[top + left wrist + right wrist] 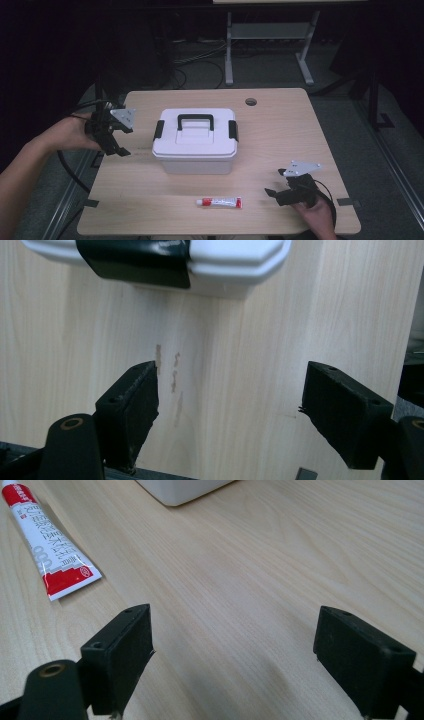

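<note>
Tube (219,202) at 6 o'clock on tabletop (280,150): light, soft, likely slippery; grip mid-body, not crimped end. Box (195,141) rigid; latch (135,262) faces left claw (230,412). Both claws wide, empty, right claw (232,662) just beside tube

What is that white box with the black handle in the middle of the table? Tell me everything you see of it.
The white box looks like plastic, squarish with rounded corners and a stepped lid. A black handle lies flat on the lid, and a black latch sits on each short side. The lid is shut. It stands upright on the table, touched by neither gripper.
</note>
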Available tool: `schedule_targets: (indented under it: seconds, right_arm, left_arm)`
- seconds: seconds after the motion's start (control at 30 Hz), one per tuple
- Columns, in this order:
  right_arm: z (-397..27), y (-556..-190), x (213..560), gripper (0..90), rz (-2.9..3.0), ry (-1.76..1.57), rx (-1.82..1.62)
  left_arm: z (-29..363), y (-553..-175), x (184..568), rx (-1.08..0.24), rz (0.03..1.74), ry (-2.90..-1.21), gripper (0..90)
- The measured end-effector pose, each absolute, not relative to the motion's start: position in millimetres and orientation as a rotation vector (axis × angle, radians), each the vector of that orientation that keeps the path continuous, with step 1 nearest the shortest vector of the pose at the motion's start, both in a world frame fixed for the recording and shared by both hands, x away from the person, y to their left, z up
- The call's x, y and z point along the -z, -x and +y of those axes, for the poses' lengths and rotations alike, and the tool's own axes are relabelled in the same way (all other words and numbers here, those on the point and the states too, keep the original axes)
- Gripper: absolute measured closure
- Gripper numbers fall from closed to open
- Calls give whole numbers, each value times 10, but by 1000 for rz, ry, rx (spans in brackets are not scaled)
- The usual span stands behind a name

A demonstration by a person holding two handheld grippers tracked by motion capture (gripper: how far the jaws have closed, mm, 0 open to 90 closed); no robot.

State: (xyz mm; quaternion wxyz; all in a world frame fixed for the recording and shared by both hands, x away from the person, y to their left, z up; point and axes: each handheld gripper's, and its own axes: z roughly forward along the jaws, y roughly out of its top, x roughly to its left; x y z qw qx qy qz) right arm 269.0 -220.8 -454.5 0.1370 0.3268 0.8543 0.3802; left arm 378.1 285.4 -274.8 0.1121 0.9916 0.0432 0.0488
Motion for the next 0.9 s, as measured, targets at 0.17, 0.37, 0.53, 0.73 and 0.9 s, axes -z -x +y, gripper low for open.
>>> schedule_targets:
  seconds: [0.17,0.37,0.53,0.73,0.9]
  right_arm:
    - [-2205,-2688,4546,154,2481,-940,-1100]
    - [-2185,-2682,4552,154,2496,-931,-1098]
    - [-2188,-2678,4552,154,2499,-922,-1097]
    - [-2183,-2673,4553,154,2503,-917,-1098]
    - [-2187,-2670,4552,154,2503,-917,-1101]
  left_arm:
    - [2680,-3886,2694,-131,90,-2914,226]
    - [2471,-3991,2619,-140,34,-2942,231]
    - [2325,-4089,2567,-133,16,-2945,231]
    - [2180,-4195,2574,-104,-2,-2957,247]
    - [2075,-4264,2566,-99,-13,-2965,247]
